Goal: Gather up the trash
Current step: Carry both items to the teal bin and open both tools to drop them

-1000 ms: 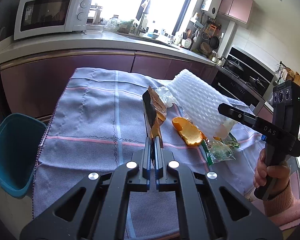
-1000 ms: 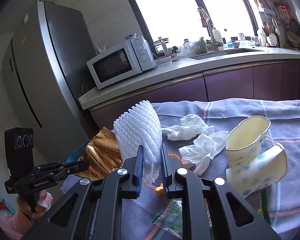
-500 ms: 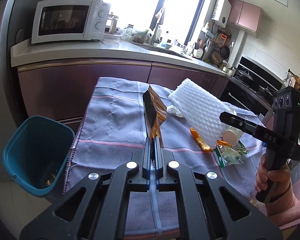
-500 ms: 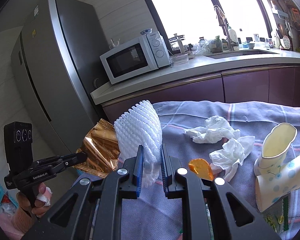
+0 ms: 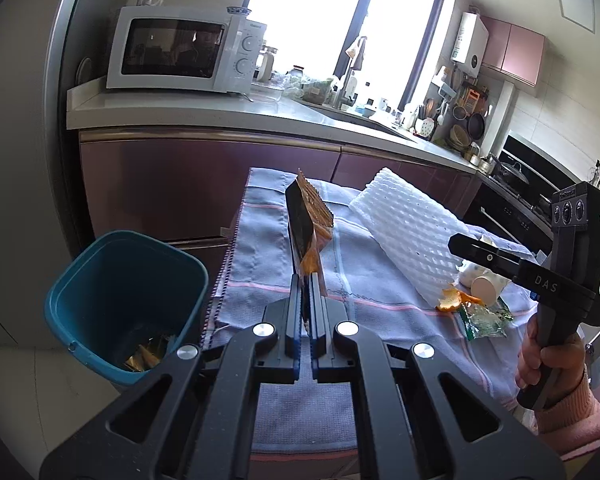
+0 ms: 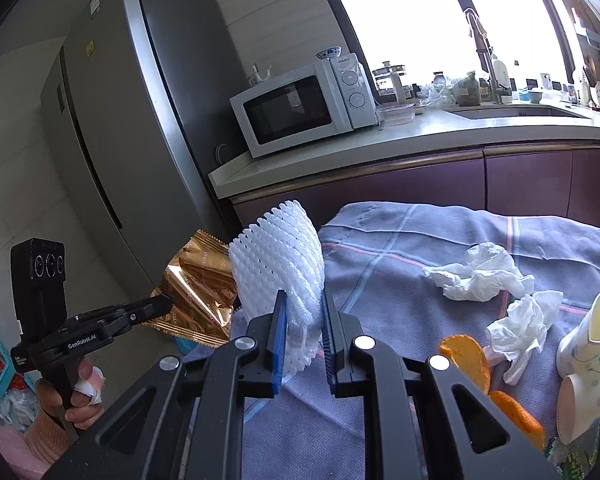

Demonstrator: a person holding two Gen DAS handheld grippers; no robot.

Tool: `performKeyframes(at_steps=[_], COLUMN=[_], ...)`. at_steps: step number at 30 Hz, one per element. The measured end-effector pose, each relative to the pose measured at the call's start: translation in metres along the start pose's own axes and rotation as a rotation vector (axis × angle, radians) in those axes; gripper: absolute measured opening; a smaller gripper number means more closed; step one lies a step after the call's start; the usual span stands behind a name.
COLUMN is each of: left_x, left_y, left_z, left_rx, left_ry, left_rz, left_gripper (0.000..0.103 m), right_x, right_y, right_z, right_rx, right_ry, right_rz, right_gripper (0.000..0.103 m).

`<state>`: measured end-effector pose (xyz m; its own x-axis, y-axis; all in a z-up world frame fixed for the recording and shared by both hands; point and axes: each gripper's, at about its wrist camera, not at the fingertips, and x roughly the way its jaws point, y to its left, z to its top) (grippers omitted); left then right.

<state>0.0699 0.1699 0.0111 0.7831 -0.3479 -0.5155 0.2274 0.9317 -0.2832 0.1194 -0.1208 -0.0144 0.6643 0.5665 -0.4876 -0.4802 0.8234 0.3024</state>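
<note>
Wrapper (image 5: 310, 226), pinched upright in my left gripper (image 5: 306, 300), centre frame, ready for bin (image 5: 126, 304) lower left; right gripper (image 6: 304, 332) clamps foam net (image 6: 278, 264).

The cloth (image 6: 440, 248) on the worktop is grey-blue, crossed by thin pink and pale blue lines that make large squares. On it, the foam net (image 6: 278, 256) is pure white with a regular pattern of small holes, and the snack wrapper (image 6: 198, 276) next to it is shiny gold and copper-brown. Also on the cloth, the two crumpled tissues (image 6: 480, 272) are white, the peel pieces (image 6: 466, 356) are bright orange, and the paper cups (image 6: 584, 352) are cream with light blue dots. Beside the cloth's edge, the bin (image 5: 128, 300) is teal. The left tongs (image 5: 305, 304) are black; the right tongs (image 6: 304, 320) are black with blue pads.
</note>
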Motion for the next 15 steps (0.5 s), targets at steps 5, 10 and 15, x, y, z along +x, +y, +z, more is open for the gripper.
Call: performKeyframes(at_steps=[5, 10, 15], left_x=[-0.013, -0.025, -0.038], left_y=[0.017, 0.033, 0.042], left_z=[0.000, -0.002, -0.006], left_rx=[-0.027, -0.050, -0.063], left_ry=[-0.019, -0.031, -0.041], left_rz=[0.024, 0.043, 0.059], left_gripper=[0.004, 0.004, 0.004], right_x=[0.011, 0.020, 0.028], right_y=[0.012, 0.024, 0.034], right_z=[0.002, 0.004, 0.006], right_rx=[-0.018, -0.034, -0.047], right_ry=[0.017, 0.030, 0.040], right_rz=[0.022, 0.042, 0.062], right_gripper=[0.015, 0.015, 0.015])
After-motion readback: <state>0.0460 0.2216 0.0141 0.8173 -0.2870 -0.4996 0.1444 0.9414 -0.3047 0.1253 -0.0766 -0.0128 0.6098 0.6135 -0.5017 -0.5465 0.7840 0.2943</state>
